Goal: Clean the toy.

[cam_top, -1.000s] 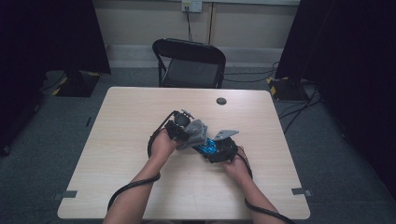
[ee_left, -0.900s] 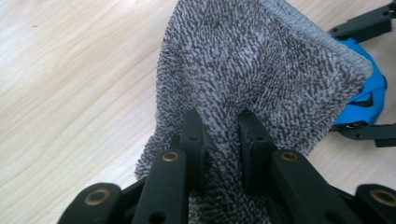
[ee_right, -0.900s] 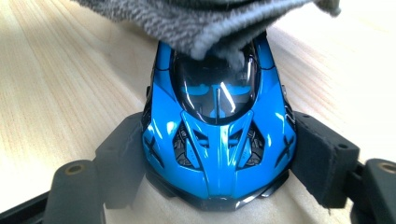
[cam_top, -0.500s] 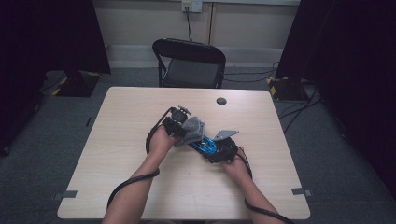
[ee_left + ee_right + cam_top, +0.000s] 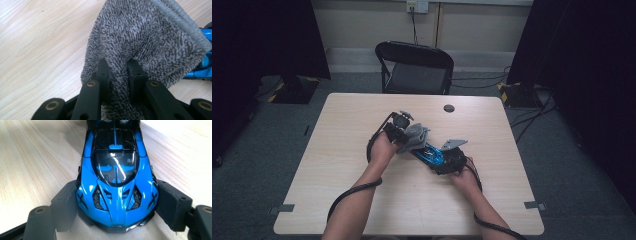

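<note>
I see a pale wood-grain table [image 5: 37, 37] with a smooth, matt top. On it, the grey cloth [image 5: 145, 37] looks like thick looped terry, rough and fuzzy, with a stitched hem. The blue toy car [image 5: 116, 182] is glossy, hard plastic or painted metal, its dark windscreen reflecting light. My right gripper [image 5: 116, 215] has matt black jaws with soft-looking pads [image 5: 172, 205].

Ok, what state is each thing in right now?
Grey cloth: pinched in left claw, draped over the car's far end.
Blue toy car: upright on the table, clamped at its sides by right claw.
Folding chair: unfolded, vacant.
</note>
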Tool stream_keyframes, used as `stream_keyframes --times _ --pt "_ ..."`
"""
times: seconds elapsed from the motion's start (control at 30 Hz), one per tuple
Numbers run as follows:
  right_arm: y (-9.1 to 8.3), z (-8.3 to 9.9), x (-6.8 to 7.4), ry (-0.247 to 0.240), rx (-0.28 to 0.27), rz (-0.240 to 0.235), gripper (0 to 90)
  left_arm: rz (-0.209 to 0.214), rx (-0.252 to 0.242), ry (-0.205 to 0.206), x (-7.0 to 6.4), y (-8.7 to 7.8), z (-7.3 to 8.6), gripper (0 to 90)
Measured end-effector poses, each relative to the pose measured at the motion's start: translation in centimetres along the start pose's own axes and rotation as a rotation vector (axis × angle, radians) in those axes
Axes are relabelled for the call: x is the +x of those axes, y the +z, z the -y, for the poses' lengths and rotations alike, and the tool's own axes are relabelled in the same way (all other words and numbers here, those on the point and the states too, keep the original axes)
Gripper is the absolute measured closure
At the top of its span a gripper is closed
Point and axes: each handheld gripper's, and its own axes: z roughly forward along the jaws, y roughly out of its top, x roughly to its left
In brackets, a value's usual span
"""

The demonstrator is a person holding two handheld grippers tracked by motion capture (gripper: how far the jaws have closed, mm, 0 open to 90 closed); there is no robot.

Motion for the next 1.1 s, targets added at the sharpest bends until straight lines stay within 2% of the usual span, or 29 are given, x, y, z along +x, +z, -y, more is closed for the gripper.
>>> stream_keyframes --times 0.2,0.3,0.37,0.5,0.8,0.83,1.1 --pt "0.0 0.0 0.0 0.000 0.000 0.000 25.5 -0.013 -0.006 -0.008 0.2 0.2 0.0 75.8" --pt "0.0 0.0 0.0 0.000 0.000 0.000 25.5 -0.035 -0.004 -0.007 0.5 0.0 0.0 75.9" --pt "0.0 0.0 0.0 -0.001 0.000 0.000 25.5 -0.020 -0.002 -0.032 1.0 0.0 0.2 76.0" --pt "0.0 0.0 0.0 0.000 0.000 0.000 25.5 -0.028 0.009 -0.015 1.0 0.0 0.4 76.0" --pt "0.0 0.0 0.0 0.001 0.000 0.001 25.5 -0.029 0.032 -0.052 2.2 0.5 1.4 76.0" --pt "0.0 0.0 0.0 0.001 0.000 0.001 25.5 -0.028 0.027 -0.067 2.2 0.5 1.5 76.0" --pt "0.0 0.0 0.0 0.002 0.000 0.002 25.6 -0.044 0.034 -0.066 2.6 0.4 1.8 76.0"
